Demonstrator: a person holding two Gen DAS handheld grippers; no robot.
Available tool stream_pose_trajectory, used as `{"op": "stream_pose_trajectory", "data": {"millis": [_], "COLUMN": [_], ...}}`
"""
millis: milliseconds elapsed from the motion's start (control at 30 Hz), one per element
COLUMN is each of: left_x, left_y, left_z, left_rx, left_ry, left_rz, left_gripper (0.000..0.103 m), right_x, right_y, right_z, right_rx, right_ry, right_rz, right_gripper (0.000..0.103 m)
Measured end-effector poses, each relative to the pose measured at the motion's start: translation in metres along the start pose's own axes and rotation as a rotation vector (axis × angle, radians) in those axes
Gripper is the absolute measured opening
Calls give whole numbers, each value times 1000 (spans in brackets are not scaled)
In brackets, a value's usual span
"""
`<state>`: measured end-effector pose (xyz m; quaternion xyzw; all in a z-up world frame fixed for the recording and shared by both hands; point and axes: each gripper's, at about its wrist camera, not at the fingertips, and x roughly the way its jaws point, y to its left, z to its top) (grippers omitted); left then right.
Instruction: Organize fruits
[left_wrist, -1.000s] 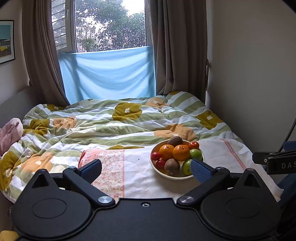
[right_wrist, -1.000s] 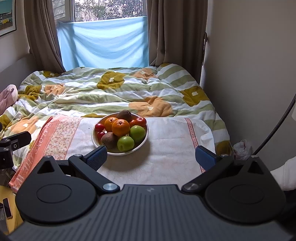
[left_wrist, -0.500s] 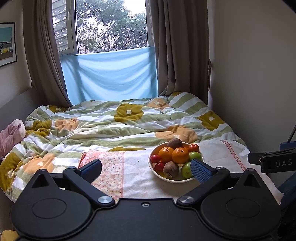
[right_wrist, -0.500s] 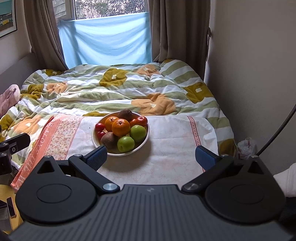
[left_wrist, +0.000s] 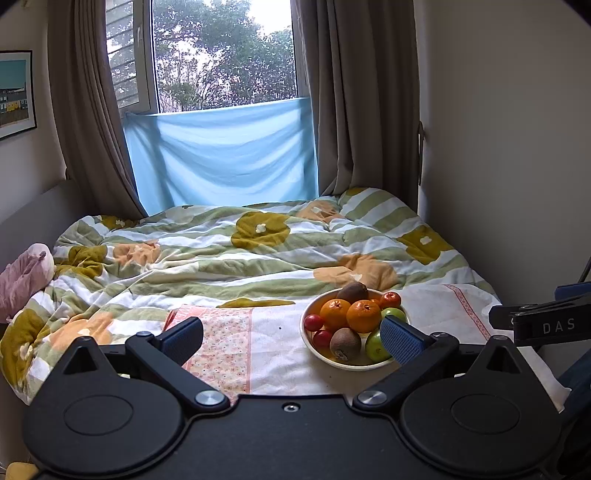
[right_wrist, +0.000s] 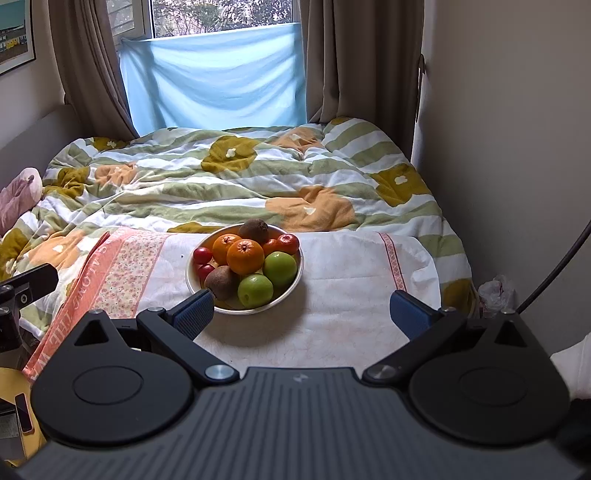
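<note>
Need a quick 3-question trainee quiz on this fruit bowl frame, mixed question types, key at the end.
1. True or false: the left gripper is shut on a fruit.
2. Multiple choice: what does the bowl rest on? A) a bare wooden desk B) a white cloth spread at the near end of the bed C) the window sill
3. Fill in: how many green apples lie in the bowl, seen from the right gripper?

Key:
1. False; its jaws stand wide apart and hold nothing.
2. B
3. Two, side by side at the near right of the pile.
</note>
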<state>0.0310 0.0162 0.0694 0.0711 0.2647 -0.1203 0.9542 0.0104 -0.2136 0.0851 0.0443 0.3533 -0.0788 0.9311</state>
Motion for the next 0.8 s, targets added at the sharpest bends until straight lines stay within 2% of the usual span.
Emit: {"op": "stream_pose_trajectory", "data": {"millis": [333, 500, 800], "left_x": [3, 5, 8], "left_y": [3, 2, 5], "left_z": [1, 2, 4], "left_rx": [-6, 13, -1], "left_ry": [0, -10, -29], "left_rz": [-16, 22, 14], "left_gripper": [103, 103, 103], "right_x": [4, 4, 5], "right_y": [3, 3, 4], "right_z": [1, 1, 2], "right_rx": [6, 5, 7], "right_ry": [0, -1, 1], "right_rz": [-7, -7, -6], "right_gripper": [103, 103, 103]}}
